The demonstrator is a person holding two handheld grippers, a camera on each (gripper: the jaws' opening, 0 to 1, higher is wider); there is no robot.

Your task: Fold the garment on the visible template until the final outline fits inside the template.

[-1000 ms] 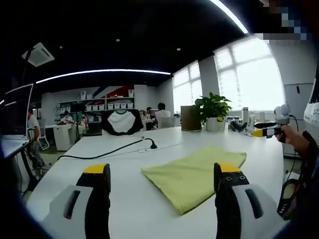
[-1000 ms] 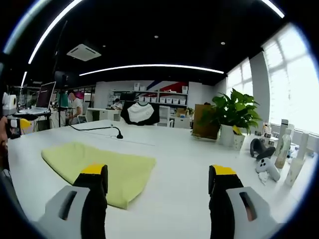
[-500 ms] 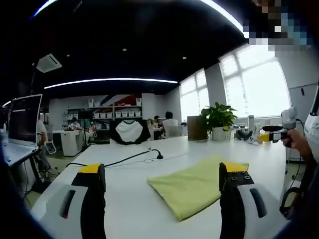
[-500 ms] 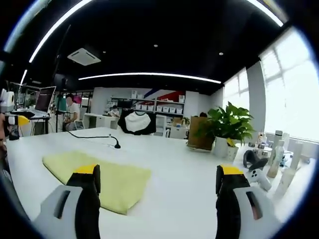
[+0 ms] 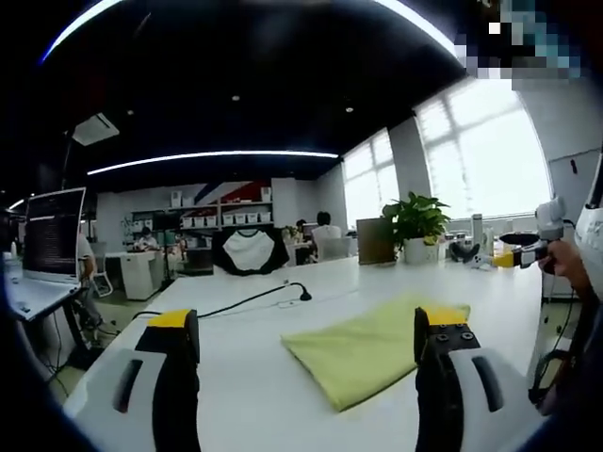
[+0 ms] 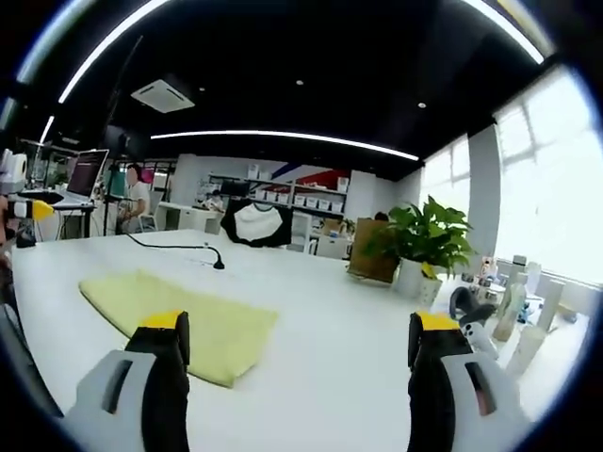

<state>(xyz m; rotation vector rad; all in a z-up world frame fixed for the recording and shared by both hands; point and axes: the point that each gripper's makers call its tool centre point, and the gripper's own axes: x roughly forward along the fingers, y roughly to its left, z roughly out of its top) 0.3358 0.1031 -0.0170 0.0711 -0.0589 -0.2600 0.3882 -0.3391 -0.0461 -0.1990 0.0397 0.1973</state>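
Note:
A folded yellow-green garment [image 5: 372,347] lies flat on the white table [image 5: 254,320]; in the right gripper view the garment [image 6: 179,317] sits left of centre. My left gripper [image 5: 306,377] is open above the table, its right jaw overlapping the cloth's near edge in the picture, nothing held. My right gripper [image 6: 300,372] is open too, its left jaw in front of the garment's near corner. The right gripper [image 5: 523,252] also appears at the far right of the left gripper view, held by a hand. No template outline is visible.
A black cable with a small stand [image 5: 303,295] runs across the table behind the garment. A potted plant [image 6: 429,247], bottles [image 6: 509,311] and a game controller [image 6: 471,309] stand at the right end. A laptop [image 5: 52,247] sits far left. People sit in the background.
Both views have tilted up slightly, so the table and garment sit lower in the picture. The garment itself has not moved, and both grippers stay open.

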